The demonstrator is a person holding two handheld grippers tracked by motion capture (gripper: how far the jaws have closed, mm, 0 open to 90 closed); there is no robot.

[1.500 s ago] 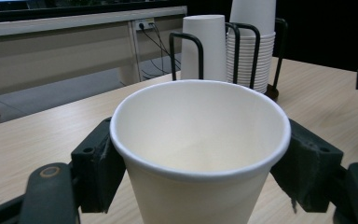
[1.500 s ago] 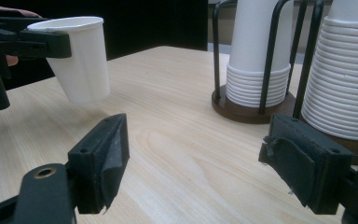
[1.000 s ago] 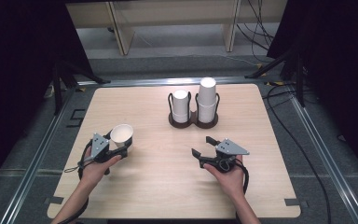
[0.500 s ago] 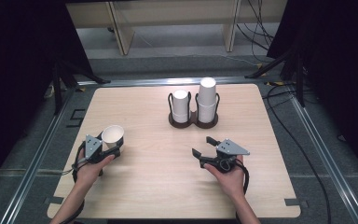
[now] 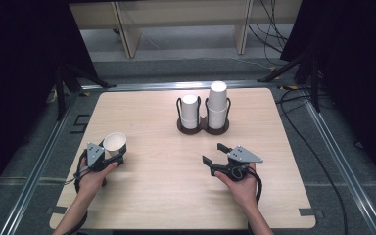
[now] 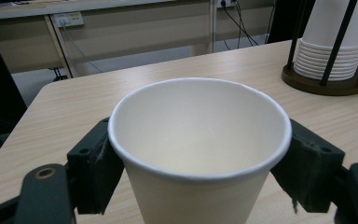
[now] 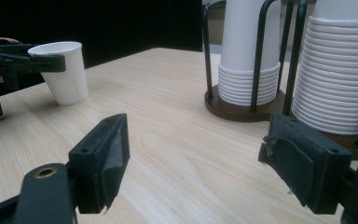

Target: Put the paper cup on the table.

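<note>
Left gripper (image 5: 108, 157) jaws, just easing open, flank the cup (image 5: 114, 144); it may tip. Right gripper (image 5: 214, 152) gapes empty.

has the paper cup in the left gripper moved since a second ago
Yes. The paper cup has come toward the table's near left edge, farther from the cup rack, and the left gripper jaws have just been opening.
</note>
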